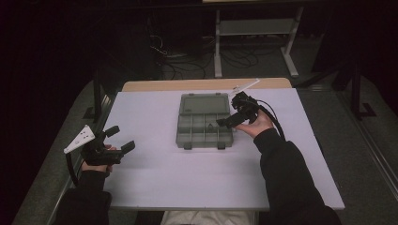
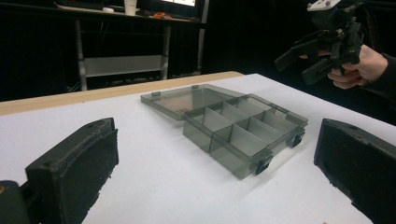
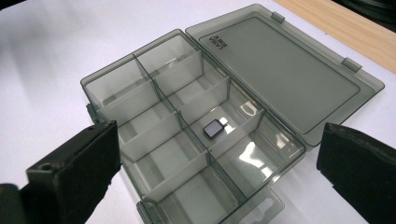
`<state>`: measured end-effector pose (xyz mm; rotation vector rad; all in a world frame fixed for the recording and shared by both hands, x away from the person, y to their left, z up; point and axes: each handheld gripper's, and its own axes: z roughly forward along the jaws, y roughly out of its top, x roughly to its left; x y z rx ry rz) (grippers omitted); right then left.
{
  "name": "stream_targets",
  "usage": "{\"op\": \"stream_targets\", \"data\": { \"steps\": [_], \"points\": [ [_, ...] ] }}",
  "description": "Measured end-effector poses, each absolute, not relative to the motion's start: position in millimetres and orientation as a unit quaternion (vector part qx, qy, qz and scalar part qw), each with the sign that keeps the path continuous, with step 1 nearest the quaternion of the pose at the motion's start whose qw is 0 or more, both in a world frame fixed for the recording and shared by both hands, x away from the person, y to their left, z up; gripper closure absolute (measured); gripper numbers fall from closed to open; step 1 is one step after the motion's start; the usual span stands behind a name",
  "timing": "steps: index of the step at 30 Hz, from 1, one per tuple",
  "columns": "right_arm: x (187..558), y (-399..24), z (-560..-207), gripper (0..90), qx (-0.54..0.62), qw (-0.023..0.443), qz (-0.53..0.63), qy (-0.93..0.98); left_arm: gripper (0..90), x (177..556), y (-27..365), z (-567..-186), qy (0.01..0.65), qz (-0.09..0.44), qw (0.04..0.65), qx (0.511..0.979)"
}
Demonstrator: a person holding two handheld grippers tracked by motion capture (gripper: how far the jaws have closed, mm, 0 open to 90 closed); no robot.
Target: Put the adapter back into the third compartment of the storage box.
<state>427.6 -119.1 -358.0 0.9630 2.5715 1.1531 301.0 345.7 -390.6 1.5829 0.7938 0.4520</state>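
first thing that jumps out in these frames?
The open grey compartment box at the middle of the white table, lid laid flat behind it. One small dark square piece sits in a compartment. The right gripper hovers open over the box's right end; the left gripper hangs open at the table's left edge.

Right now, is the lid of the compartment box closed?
No, the lid lies folded back flat on the table beside the open compartment box, whose divided compartments are exposed, one holding a small dark square piece.
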Motion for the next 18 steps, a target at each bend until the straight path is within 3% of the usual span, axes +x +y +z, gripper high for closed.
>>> {"op": "stream_targets", "data": {
  "steps": [18],
  "points": [
    [409, -134, -363, 0.0, 0.322, 0.077, 0.400, 0.855, 0.0, 301, 345, -391, 0.344, 0.196, 0.610, 0.686]
  ]
}}
